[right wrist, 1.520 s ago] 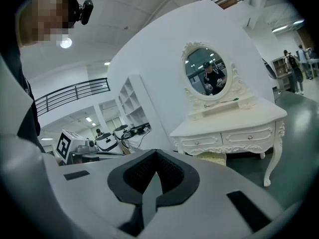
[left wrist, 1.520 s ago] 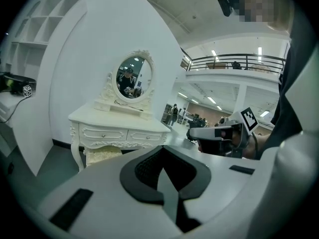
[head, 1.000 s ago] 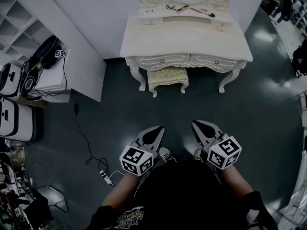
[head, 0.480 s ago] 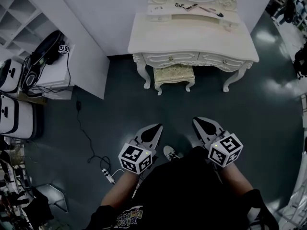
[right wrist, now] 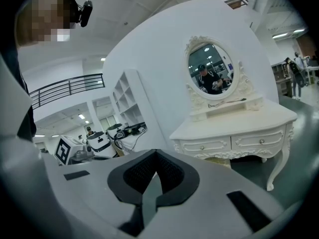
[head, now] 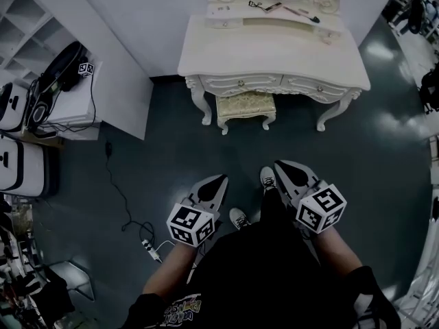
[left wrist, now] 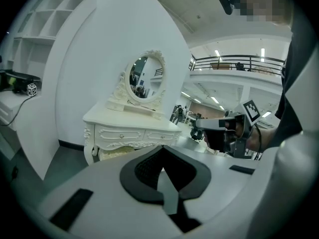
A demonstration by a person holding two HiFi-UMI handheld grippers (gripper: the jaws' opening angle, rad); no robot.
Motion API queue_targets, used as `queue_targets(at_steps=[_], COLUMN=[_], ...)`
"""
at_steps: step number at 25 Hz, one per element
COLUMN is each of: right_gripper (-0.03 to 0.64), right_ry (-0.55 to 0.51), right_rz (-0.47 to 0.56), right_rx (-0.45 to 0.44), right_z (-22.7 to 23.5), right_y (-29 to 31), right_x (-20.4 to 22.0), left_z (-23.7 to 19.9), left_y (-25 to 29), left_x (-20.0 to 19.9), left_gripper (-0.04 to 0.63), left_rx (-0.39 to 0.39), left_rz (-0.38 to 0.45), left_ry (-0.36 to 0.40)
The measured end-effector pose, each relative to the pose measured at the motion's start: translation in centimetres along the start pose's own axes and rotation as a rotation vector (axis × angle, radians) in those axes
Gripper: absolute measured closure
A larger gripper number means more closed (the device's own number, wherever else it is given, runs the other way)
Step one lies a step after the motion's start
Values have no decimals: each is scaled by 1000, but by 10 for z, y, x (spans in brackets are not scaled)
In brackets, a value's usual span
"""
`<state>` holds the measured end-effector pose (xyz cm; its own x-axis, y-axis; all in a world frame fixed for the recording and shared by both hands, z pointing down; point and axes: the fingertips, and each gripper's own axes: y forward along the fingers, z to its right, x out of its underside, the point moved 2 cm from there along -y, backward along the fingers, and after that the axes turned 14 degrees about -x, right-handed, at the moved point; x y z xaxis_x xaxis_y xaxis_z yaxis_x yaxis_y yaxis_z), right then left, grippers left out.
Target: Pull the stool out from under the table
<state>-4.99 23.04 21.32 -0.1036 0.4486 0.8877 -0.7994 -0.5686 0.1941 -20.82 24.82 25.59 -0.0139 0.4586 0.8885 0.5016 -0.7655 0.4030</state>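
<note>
A cream padded stool [head: 245,107] with carved legs stands tucked under the white dressing table [head: 274,50], against the wall at the top of the head view. My left gripper [head: 220,179] and right gripper [head: 279,165] are both shut and empty, held side by side above the dark floor, well short of the stool. In the left gripper view the stool [left wrist: 115,152] peeks out under the table [left wrist: 130,124] past my shut left gripper [left wrist: 161,156]. The right gripper view shows the table [right wrist: 234,128] ahead and a sliver of stool [right wrist: 218,160] beyond my shut right gripper [right wrist: 155,165].
A white partition wall [head: 116,60] juts out left of the table, with a low shelf of headsets and cables [head: 58,91] beyond it. A cable and power strip [head: 152,250] lie on the floor at lower left. An oval mirror [right wrist: 211,74] stands on the table.
I have stepped closer to the table: it and the stool sit a little larger, and my right foot has come forward between the grippers. Both grippers stayed shut.
</note>
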Motion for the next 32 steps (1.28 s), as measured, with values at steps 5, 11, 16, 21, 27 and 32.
queue_targets(at_steps=[5, 11, 16, 21, 27, 32], right_gripper=[589, 589, 589, 589, 589, 588], right_ry=[-33, -55, -103, -144, -128, -144], right_rz=[-22, -43, -56, -19, -42, -80], right_rx=[-24, -33, -11, 39, 69, 55], right_z=[37, 98, 144, 191, 246, 293], right_y=[9, 28, 36, 39, 50, 82], right_x=[-13, -19, -17, -9, 28, 55], left_z=[-3, -18, -39, -53, -62, -90], left_y=[31, 78, 123, 170, 214, 261], left_x=[-12, -12, -7, 5, 36, 64], left_gripper=[588, 588, 588, 588, 588, 588], left_rx=[-58, -115, -166, -193, -215, -242], left_rz=[-5, -33, -22, 6, 1, -42], left_ry=[-8, -3, 34, 133, 139, 126])
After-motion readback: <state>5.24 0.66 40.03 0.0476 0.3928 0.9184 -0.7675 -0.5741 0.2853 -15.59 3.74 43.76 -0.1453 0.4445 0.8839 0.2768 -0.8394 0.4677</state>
